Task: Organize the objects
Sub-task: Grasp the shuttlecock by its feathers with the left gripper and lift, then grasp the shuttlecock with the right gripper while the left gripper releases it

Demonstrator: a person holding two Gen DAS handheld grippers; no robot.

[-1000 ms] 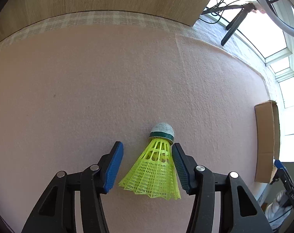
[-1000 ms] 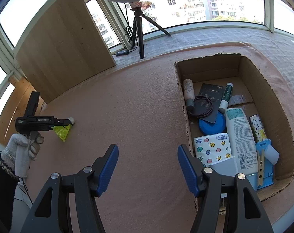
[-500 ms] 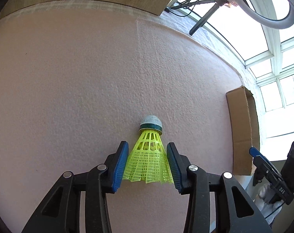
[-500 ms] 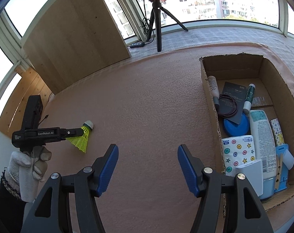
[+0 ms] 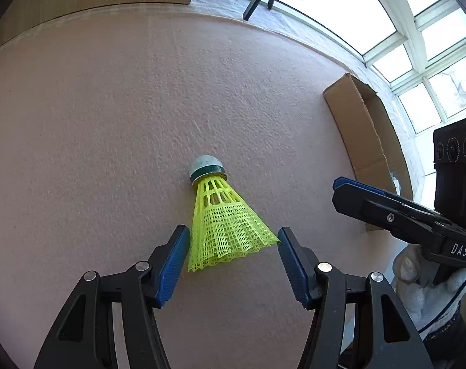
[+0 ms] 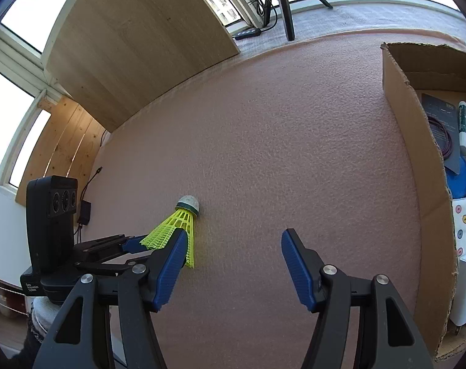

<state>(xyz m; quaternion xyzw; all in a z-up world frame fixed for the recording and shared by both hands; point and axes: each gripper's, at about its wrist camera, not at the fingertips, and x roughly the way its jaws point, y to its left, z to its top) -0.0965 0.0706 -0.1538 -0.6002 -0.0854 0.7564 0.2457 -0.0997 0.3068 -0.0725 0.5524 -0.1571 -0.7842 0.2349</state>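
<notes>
Yellow shuttlecock lying between the spread fingers of the left gripper on the pink counter.

The shuttlecock (image 5: 223,215) rests on its side on the counter (image 5: 109,123), its grey cork end pointing away from the left gripper (image 5: 233,261). That gripper's blue fingers (image 5: 174,261) have just been opening: the left one sits just beside the skirt, the right one stands clear of it, so nothing is pinched. The right gripper (image 6: 233,264) hovers close by with its fingers spread and nothing between them; in its own view the shuttlecock lies just behind its left finger. A cardboard box (image 6: 417,166) stands at the counter's right, well apart from the shuttlecock, with bottles, a blue disc and a spotted packet inside.
</notes>
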